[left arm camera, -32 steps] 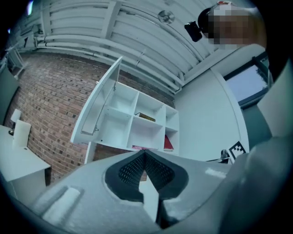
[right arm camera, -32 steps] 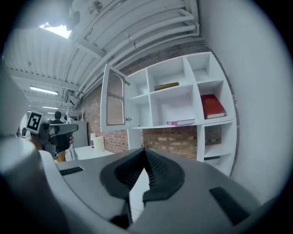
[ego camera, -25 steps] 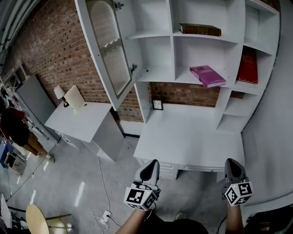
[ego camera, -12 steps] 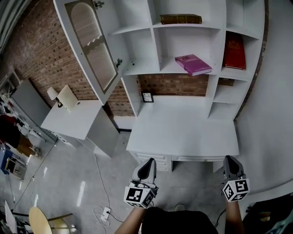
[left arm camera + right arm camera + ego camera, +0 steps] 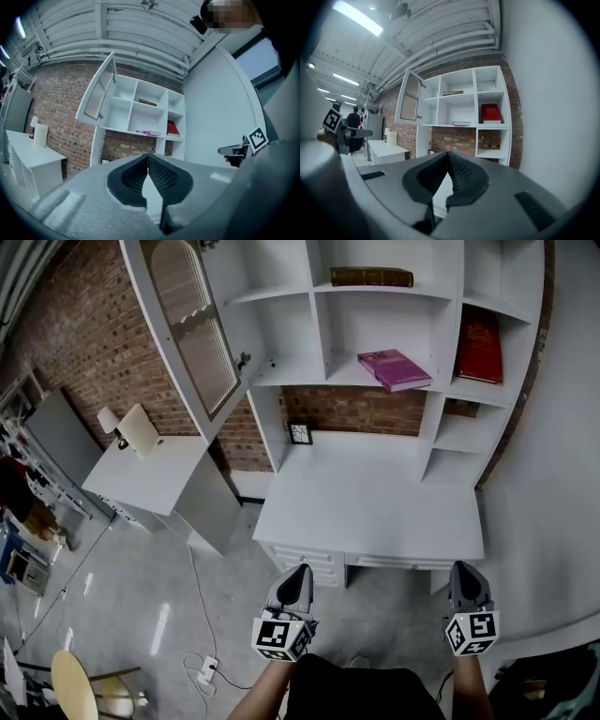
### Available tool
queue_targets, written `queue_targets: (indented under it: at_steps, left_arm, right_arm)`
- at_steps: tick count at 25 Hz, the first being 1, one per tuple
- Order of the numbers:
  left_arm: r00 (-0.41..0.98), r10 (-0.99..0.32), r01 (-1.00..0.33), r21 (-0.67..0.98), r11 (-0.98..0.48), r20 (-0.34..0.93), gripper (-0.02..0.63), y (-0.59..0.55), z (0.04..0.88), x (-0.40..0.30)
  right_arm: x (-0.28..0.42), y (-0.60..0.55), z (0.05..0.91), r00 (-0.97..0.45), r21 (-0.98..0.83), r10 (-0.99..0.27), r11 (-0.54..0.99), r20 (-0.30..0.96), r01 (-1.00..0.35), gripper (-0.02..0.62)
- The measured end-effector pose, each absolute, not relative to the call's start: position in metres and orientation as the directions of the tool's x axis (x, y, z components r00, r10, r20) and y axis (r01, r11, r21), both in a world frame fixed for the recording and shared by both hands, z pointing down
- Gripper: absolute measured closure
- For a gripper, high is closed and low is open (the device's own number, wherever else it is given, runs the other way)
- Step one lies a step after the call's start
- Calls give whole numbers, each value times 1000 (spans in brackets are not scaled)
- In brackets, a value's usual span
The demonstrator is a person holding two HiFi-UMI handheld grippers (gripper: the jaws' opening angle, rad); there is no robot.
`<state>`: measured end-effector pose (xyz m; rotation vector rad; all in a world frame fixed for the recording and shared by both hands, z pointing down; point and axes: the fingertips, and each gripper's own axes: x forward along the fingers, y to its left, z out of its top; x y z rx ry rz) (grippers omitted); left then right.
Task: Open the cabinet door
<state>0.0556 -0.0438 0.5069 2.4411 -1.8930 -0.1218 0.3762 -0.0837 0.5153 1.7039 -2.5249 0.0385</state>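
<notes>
Since a second ago the white cabinet (image 5: 323,334) has slid higher in my view, now at twelve o'clock. Its glazed door (image 5: 192,334) hangs wide open at eleven. Below lies the surface (image 5: 375,507). I hold left claw (image 5: 300,570) at seven and right claw (image 5: 465,568) at five, both closed on nothing

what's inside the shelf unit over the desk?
Visible: brown book lying flat up top, pink book flat below it, red book standing at right. The lower right cubbies are mostly hidden from this angle.
</notes>
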Motion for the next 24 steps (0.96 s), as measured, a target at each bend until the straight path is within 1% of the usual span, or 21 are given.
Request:
queue_targets:
  at_steps: [3, 7, 16, 24]
  left_arm:
    - [267, -963, -961, 66, -269, -42, 588, -42, 504, 66]
    - [278, -960, -959, 43, -279, -39, 588, -39, 505, 74]
    - [292, -956, -956, 33, -292, -9, 588, -32, 518, 85]
    - [257, -966, -964, 72, -258, -21, 588, -34, 518, 84]
  right_arm:
    - [387, -83, 524, -352, 4, -930, 354, 109, -935, 594]
    - [399, -81, 539, -316, 10, -937, 321, 148, -947, 594]
    - [399, -68, 553, -335, 17, -926, 342, 172, -939, 594]
    - [403, -58, 556, -330, -5, -928, 335, 173, -942, 594]
